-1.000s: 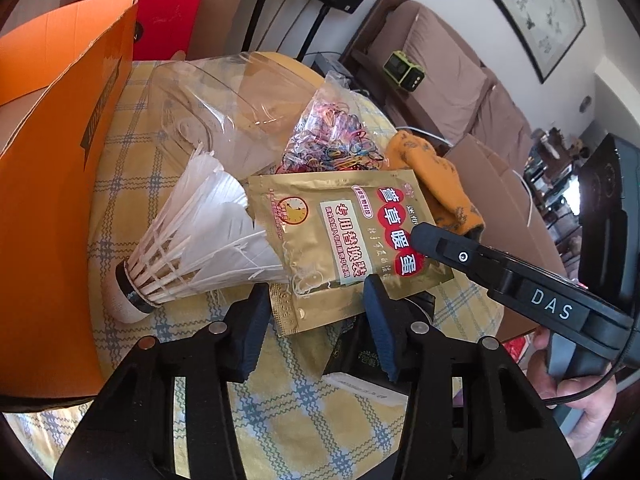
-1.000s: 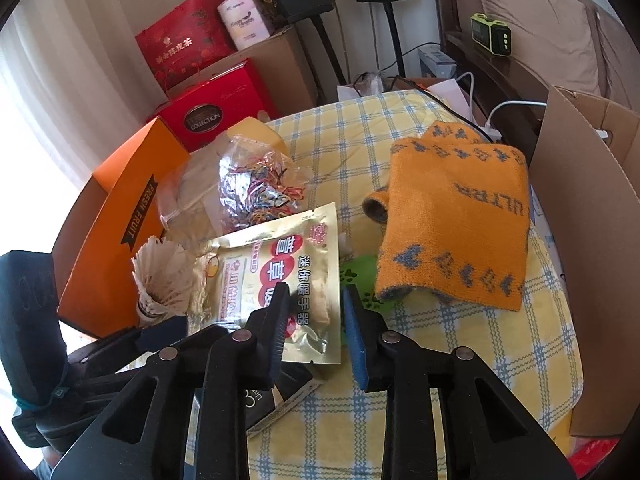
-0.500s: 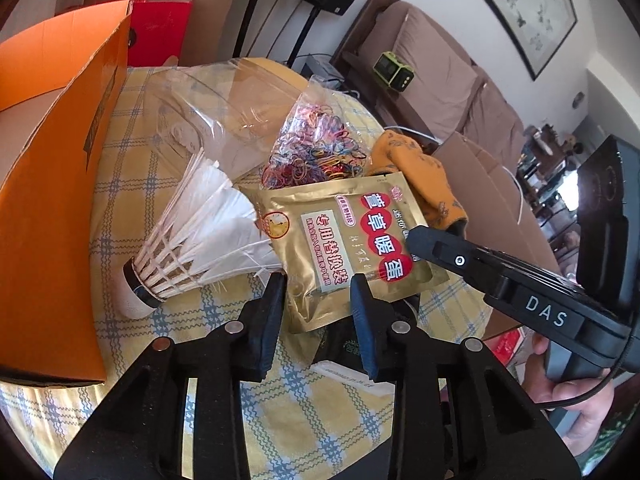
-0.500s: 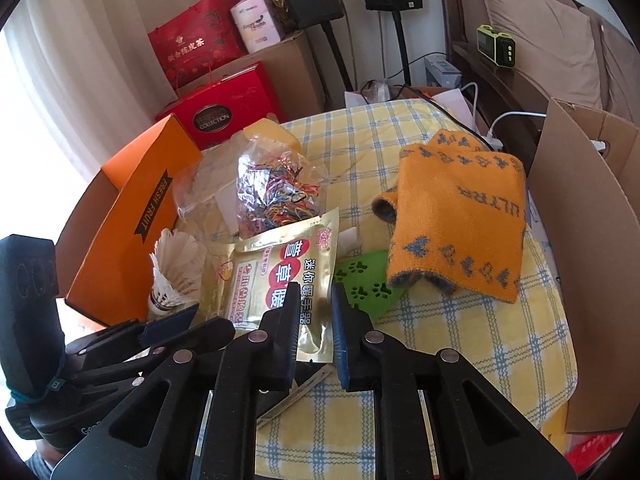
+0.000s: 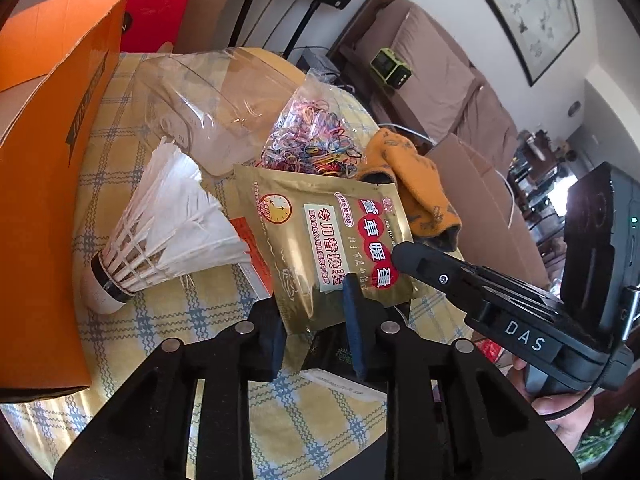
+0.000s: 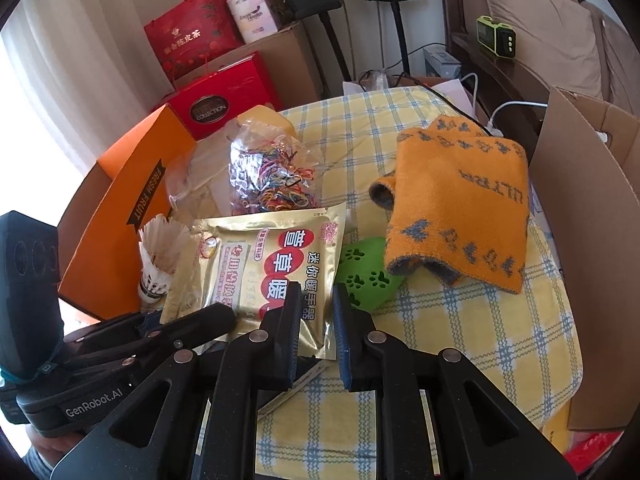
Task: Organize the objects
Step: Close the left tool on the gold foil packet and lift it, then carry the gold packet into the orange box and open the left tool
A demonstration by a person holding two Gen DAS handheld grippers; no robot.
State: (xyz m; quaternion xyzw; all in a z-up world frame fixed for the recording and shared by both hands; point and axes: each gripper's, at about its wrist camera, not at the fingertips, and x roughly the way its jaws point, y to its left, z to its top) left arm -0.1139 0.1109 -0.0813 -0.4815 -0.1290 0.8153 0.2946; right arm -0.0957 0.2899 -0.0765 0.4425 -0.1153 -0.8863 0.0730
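A gold foil packet [image 5: 324, 236] with red Chinese characters lies on the yellow checked tablecloth [image 5: 168, 312]; it also shows in the right wrist view [image 6: 264, 264]. My left gripper [image 5: 314, 318] has its jaws closed on the packet's near edge, with a gap still showing between the pads. My right gripper [image 6: 316, 324] straddles the packet's lower right corner, its jaws narrowly apart. A white shuttlecock [image 5: 160, 228] lies left of the packet. A bag of coloured rubber bands [image 5: 316, 140] sits behind it. An orange towel [image 6: 456, 204] lies to the right.
An orange cardboard box [image 5: 44, 184] stands along the left. A brown cardboard box [image 6: 592, 248] stands at the right. A clear plastic bag [image 5: 200, 96] lies behind the shuttlecock. A green paw-print object [image 6: 364, 272] lies under the towel's edge. Red gift boxes [image 6: 216, 100] stand behind the table.
My left jaws have narrowed around the gold packet's near edge, and its near end now looks lifted off the cloth. My right jaws have also narrowed and moved in at its corner.
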